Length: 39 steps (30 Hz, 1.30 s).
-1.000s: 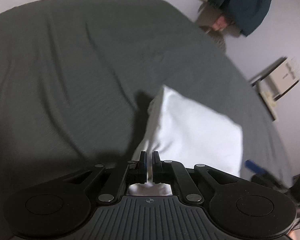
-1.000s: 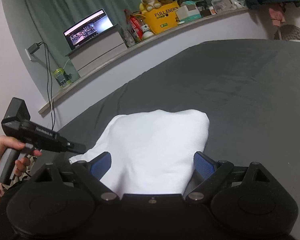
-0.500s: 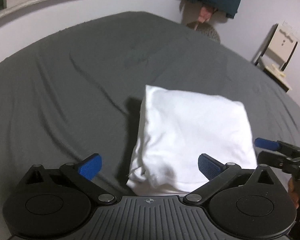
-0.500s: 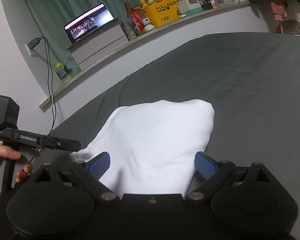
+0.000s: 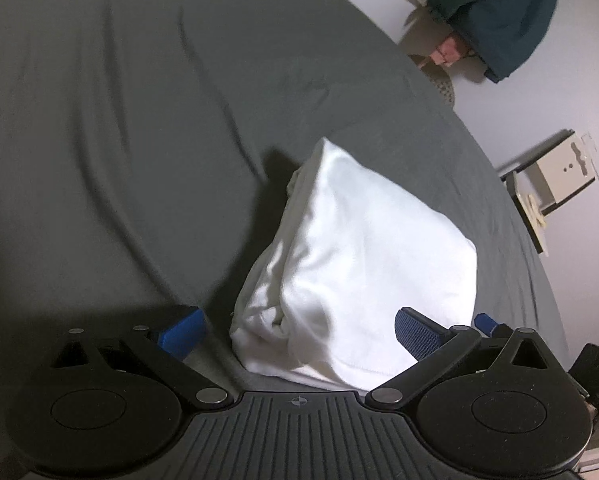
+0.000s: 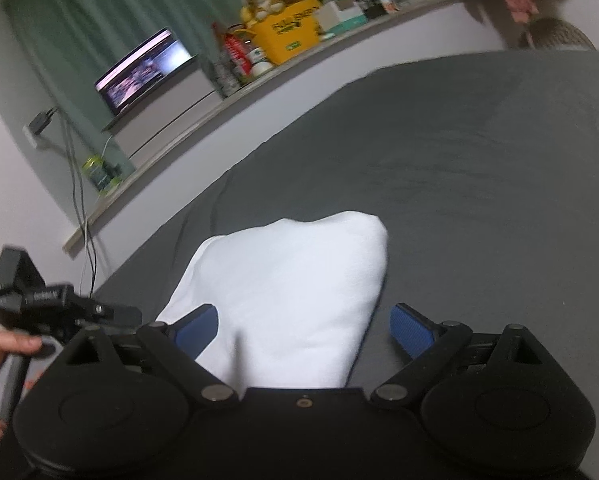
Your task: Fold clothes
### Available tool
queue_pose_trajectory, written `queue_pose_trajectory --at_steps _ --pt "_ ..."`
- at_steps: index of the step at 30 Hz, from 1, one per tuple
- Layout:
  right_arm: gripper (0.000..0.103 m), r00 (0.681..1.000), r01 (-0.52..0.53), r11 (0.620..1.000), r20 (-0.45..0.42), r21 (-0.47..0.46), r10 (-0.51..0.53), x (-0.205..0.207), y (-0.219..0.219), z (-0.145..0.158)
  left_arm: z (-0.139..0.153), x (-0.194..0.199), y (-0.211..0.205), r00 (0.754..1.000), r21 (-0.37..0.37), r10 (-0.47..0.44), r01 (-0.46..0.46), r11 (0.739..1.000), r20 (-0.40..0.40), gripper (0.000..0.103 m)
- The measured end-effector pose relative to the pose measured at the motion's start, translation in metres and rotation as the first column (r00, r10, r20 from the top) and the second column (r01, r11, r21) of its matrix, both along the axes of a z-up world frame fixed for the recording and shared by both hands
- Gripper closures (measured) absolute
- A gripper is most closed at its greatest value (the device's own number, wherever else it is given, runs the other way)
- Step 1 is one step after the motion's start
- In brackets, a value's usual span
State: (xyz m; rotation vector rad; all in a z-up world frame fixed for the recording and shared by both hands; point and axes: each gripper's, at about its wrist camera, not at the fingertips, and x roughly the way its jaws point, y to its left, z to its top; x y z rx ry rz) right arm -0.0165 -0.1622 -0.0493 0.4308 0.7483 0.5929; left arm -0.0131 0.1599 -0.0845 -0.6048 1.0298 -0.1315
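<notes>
A folded white garment lies on the grey bed sheet. My left gripper is open, its blue pads on either side of the garment's near edge, holding nothing. In the right wrist view the same garment lies between the open fingers of my right gripper, which holds nothing. The left gripper shows at the left of that view, in a hand. A blue tip of the right gripper shows at the lower right of the left wrist view.
A ledge behind the bed holds a lit laptop, a yellow box, a green can and other clutter. A dark garment hangs on the wall. A white unit stands beside the bed.
My left gripper was shut on the garment's edge, then opened and let it go. It has since swung and come closer to the garment. The right gripper stayed open and shifted slightly.
</notes>
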Motion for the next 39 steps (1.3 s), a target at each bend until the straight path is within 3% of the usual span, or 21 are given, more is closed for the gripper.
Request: queue_pose_trajectory --at_steps 2,4,7,11,12,18,22,25,29,32,37,39 --pt "0.010 0.999 0.017 0.999 -0.049 0.051 -0.015 0.006 -0.006 -0.006 -0.007 0.004 -0.005 1.000 -0.003 -0.005 0.005 1.000 -0.023 0.005" --pt "0.013 0.994 0.029 0.994 -0.107 0.101 -0.018 0.014 -0.010 -0.015 -0.012 0.009 -0.011 0.998 0.013 -0.012 0.013 1.000 -0.058 0.027" --pt "0.025 0.984 0.034 0.988 -0.177 0.150 -0.007 0.024 -0.012 -0.030 -0.017 0.014 -0.017 0.995 0.033 -0.015 0.018 0.999 -0.098 0.034" --pt "0.029 0.988 -0.020 0.982 -0.144 0.186 0.048 0.032 -0.007 -0.036 -0.019 0.012 -0.019 0.995 0.026 -0.008 0.011 1.000 -0.103 0.046" --pt "0.029 0.988 -0.028 0.980 -0.146 0.198 0.057 0.034 -0.006 -0.038 -0.020 0.012 -0.019 0.995 0.012 -0.012 0.013 1.000 -0.098 0.059" --pt "0.030 0.987 -0.036 0.982 -0.150 0.185 0.064 0.037 0.001 -0.037 -0.021 0.013 -0.026 0.996 0.003 -0.009 0.010 1.000 -0.092 0.066" --pt "0.055 0.987 -0.026 0.987 -0.150 0.157 0.050 0.034 0.002 -0.035 -0.012 0.010 -0.028 0.997 0.033 -0.022 0.024 0.999 -0.079 0.070" --pt "0.066 0.989 -0.021 0.986 -0.144 0.163 0.045 0.032 0.000 -0.033 0.000 0.006 -0.033 0.998 0.085 -0.044 0.048 0.995 -0.052 0.073" --pt "0.071 0.997 -0.023 0.993 -0.068 0.117 0.032 0.023 0.005 -0.018 0.023 0.001 -0.050 0.994 0.193 -0.105 0.097 0.976 0.031 0.076" --pt "0.072 0.999 0.005 0.993 -0.038 0.114 -0.001 0.020 0.001 -0.008 0.037 0.000 -0.064 0.985 0.226 -0.134 0.106 0.968 0.112 0.077" --pt "0.072 0.995 0.096 0.992 0.007 0.077 -0.097 0.022 -0.028 0.015 0.055 0.016 -0.108 0.947 0.284 -0.231 0.163 0.945 0.222 0.077" --pt "0.072 0.988 0.148 0.987 0.026 0.056 -0.150 0.023 -0.045 0.024 0.062 0.027 -0.131 0.932 0.273 -0.247 0.174 0.946 0.265 0.077"
